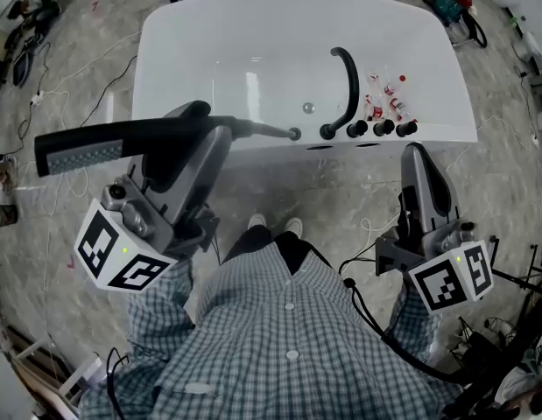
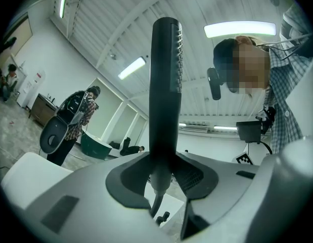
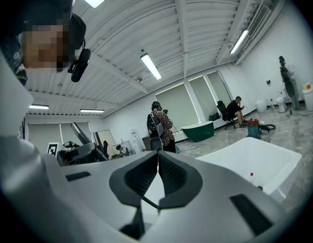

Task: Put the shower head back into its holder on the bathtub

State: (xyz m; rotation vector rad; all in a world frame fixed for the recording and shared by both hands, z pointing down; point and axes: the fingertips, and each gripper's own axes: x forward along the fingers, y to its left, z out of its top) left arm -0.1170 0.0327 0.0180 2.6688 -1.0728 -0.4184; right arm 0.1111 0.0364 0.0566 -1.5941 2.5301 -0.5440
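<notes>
Shower head [image 1: 87,147], a long dark stick-shaped wand, lies level in front of the white oval bathtub [image 1: 209,24]. Its spray end points toward 9 o'clock and its metal neck [image 1: 262,130] toward 3 o'clock, reaching the row of dark fittings [image 1: 367,129] on the near rim. The left gripper [image 1: 200,129] is clamped on the narrow handle close to the neck. The right gripper [image 1: 419,160] hangs at 5 o'clock, pinched together on nothing. The shower head looks rigid, smooth and probably slippery, and long enough to lever about the grasp, so holding it near the neck seems right. Which fitting is the holder I cannot tell.
</notes>
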